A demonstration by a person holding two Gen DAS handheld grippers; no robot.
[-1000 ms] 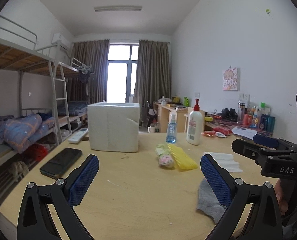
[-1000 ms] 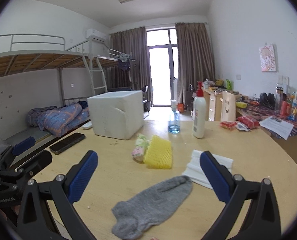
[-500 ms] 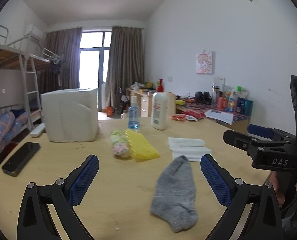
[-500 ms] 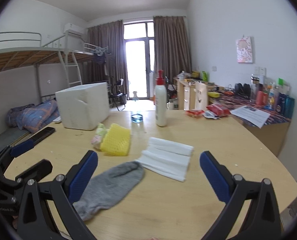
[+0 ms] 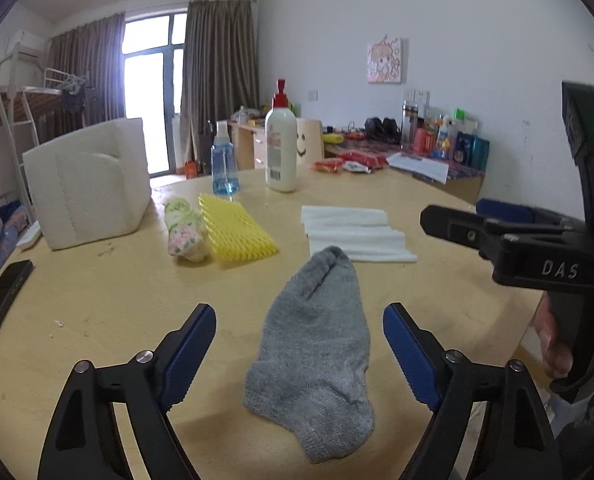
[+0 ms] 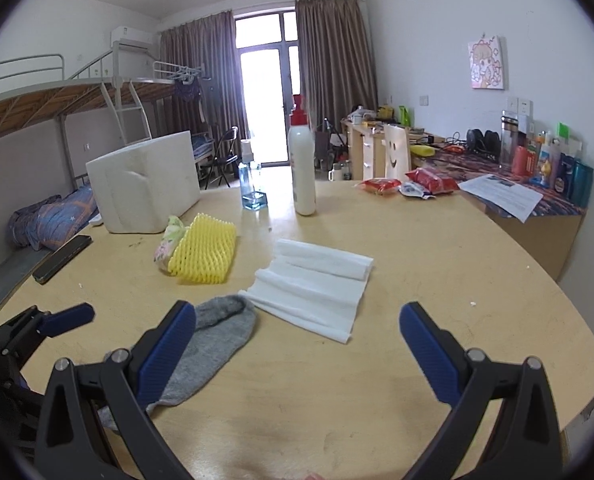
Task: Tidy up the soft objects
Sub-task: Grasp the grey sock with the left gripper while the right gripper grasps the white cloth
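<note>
Hovering low over the counter (image 5: pixel 109 304), the left hand-held gripper (image 5: pixel 299 354) is standing wide open and holding nothing, with the grey sock (image 5: pixel 317 344) lying flat between its two blue fingers (image 5: pixel 191 354). No finger is touching the cloth. The right hand-held gripper (image 6: pixel 297 350) is also spread wide and empty, pointing toward the folded white cloth (image 6: pixel 315 286), which is lying just beyond the sock's cuff, touching it or nearly so.

I am taking the sock as the landmark. Beyond it and to its left side, the yellow foam net (image 5: pixel 235 228) is lying flat, and the small flowered cloth bundle (image 5: pixel 185 232) is resting against the net's far side. Further behind them the white foam box (image 5: pixel 87 182) is standing with its open top upward. A black phone (image 5: pixel 1 300) is lying well apart from the sock, near the counter's left edge. The pump bottle (image 5: pixel 281 148) and the blue spray bottle (image 5: pixel 225 162) are standing behind the net.

In my judgement, the step in hand is the approach to the first soft thing, the sock, and no object looks sorted yet. The next move is probably calling for the left fingers to go down until they are pressing the counter on both sides of the sock's middle, then to close and gather the thin cloth. The foam box seems the likely place for it, but this is only a guess.
</note>
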